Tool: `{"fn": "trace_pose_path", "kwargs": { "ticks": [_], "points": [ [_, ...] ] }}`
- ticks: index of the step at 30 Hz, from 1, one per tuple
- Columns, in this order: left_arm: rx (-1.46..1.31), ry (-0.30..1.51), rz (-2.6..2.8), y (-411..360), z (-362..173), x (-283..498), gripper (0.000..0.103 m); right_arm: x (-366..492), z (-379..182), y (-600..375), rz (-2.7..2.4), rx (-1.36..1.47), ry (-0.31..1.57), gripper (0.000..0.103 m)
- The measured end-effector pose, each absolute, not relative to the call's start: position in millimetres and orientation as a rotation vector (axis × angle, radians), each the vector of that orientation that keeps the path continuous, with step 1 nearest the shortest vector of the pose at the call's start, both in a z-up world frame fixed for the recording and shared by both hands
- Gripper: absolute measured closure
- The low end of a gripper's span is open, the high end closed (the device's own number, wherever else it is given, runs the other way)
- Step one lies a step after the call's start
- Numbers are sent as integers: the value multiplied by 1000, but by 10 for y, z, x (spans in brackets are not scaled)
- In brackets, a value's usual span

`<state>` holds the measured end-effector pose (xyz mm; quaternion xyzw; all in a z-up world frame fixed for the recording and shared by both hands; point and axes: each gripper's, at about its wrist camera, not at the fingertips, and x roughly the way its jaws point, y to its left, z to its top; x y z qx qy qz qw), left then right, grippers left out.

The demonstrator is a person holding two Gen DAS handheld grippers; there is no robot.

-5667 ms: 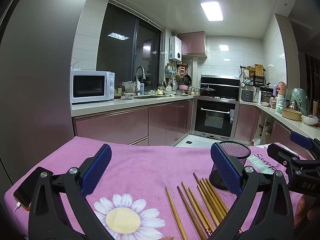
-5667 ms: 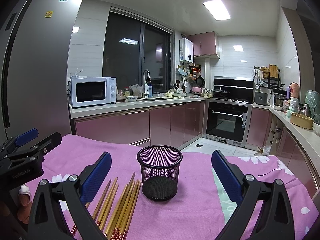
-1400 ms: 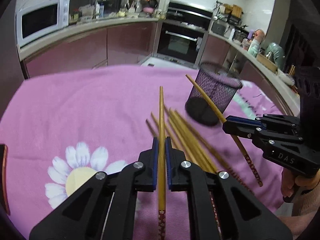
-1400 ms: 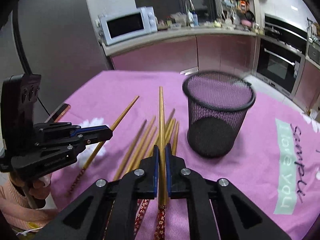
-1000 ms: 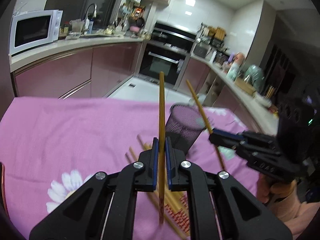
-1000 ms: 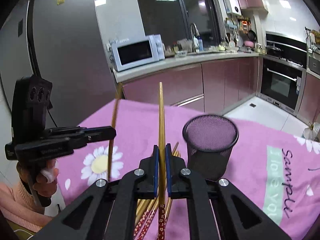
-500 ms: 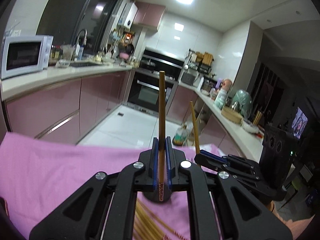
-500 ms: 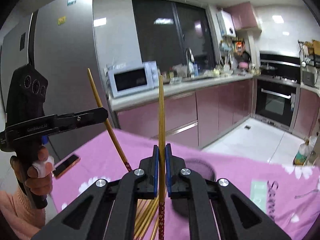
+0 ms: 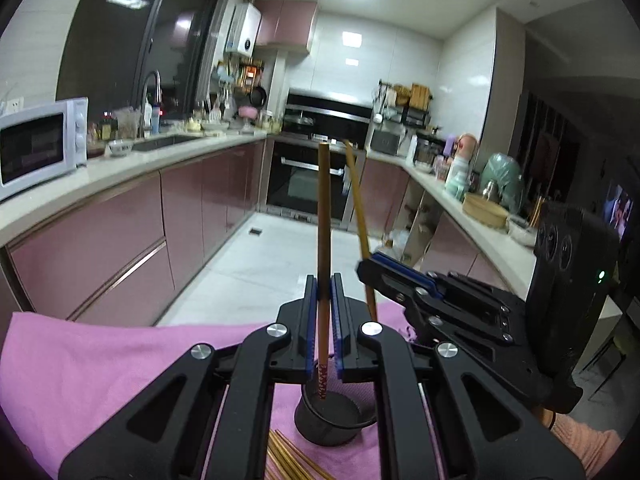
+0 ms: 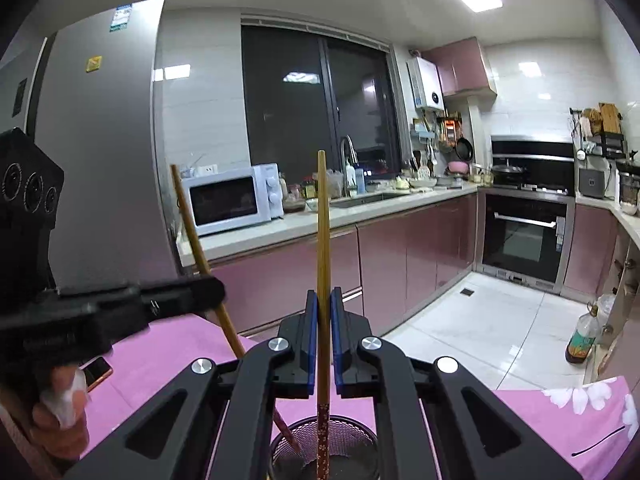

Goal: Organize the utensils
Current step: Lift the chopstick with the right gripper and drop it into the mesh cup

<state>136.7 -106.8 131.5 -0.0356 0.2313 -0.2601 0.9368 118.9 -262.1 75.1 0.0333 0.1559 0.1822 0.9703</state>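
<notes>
1. Left gripper (image 9: 323,320) clamps a chopstick (image 9: 323,216) upright, its patterned end over the mesh cup (image 9: 334,420) below.
2. Right gripper (image 10: 323,336) pinches the second chopstick (image 10: 322,240), tip inside the cup's rim.
3. Step in hand, as I judge: depositing; next, lower and release both.

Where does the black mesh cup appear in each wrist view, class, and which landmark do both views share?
Left wrist view: the black mesh cup sits bottom centre, below the left gripper, on the pink cloth.
Right wrist view: its rim shows at the bottom edge, below the right gripper.
Shared landmark: the white microwave.
</notes>
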Motion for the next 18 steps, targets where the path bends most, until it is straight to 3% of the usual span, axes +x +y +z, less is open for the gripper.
{"fn": "trace_pose_path", "kwargs": {
  "ticks": [12,18],
  "points": [
    [-8,643,-558,-1286,573,1712,96,1449,265,-2560,345,29,571,97],
    [-1,660,-532,-1306,458,1840,95,1489,170,-2535,325,29,606,90]
  ]
}}
